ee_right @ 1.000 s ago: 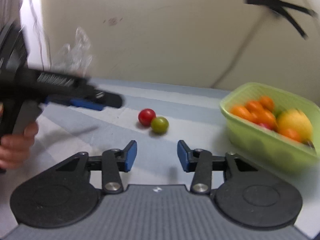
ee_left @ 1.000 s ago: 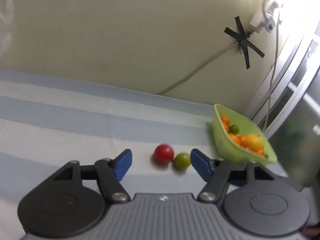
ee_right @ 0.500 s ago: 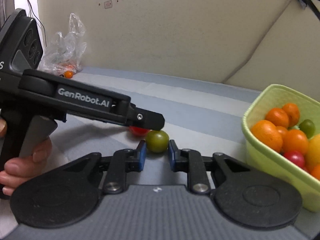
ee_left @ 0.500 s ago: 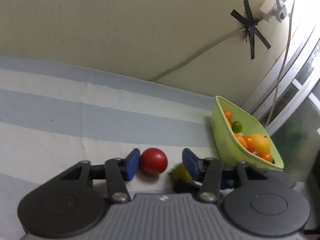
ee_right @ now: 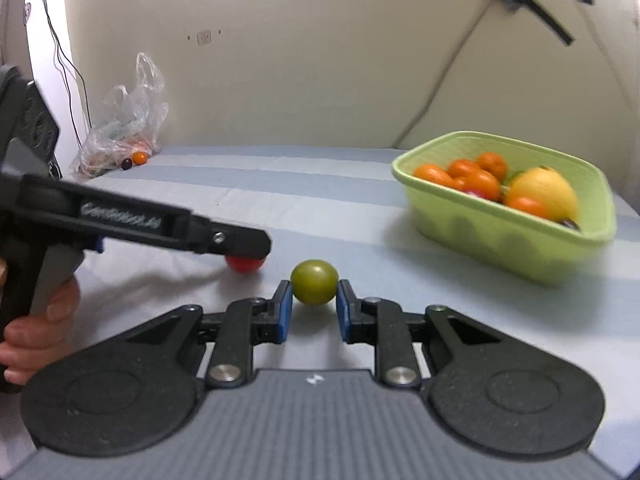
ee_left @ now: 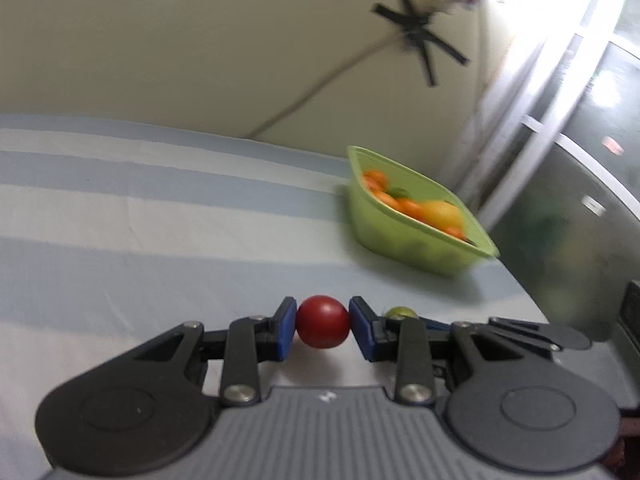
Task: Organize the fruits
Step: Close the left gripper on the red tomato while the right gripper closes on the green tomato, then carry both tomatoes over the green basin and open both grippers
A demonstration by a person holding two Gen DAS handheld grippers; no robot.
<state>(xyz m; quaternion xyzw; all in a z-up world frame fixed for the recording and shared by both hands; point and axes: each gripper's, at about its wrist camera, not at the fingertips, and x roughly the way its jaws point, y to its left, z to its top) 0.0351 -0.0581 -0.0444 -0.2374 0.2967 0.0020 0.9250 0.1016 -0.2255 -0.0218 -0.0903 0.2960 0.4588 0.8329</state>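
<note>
A red tomato [ee_left: 322,327] sits between the blue pads of my left gripper [ee_left: 322,316]; its jaws are closing and both pads touch the tomato. My right gripper [ee_right: 314,300] is shut on a green round fruit [ee_right: 314,282], which peeks out beside the left gripper's right finger as the green fruit [ee_left: 400,312]. From the right wrist view, the left gripper [ee_right: 240,242] reaches in from the left, covering most of the red tomato [ee_right: 244,265]. A lime-green basket [ee_right: 500,236] with oranges and a yellow fruit stands to the right; in the left view the basket [ee_left: 400,236] is ahead on the right.
Everything rests on a blue and white striped cloth [ee_left: 160,208]. A clear plastic bag [ee_right: 124,136] with small fruits lies at the far left against the wall. A person's hand [ee_right: 40,320] holds the left gripper's handle. A window frame [ee_left: 520,140] rises at the right.
Both grippers moved forward to the two fruits and closed, the left around the red tomato, the right onto the green fruit. The view has since swung, and the basket looks farther from both.
</note>
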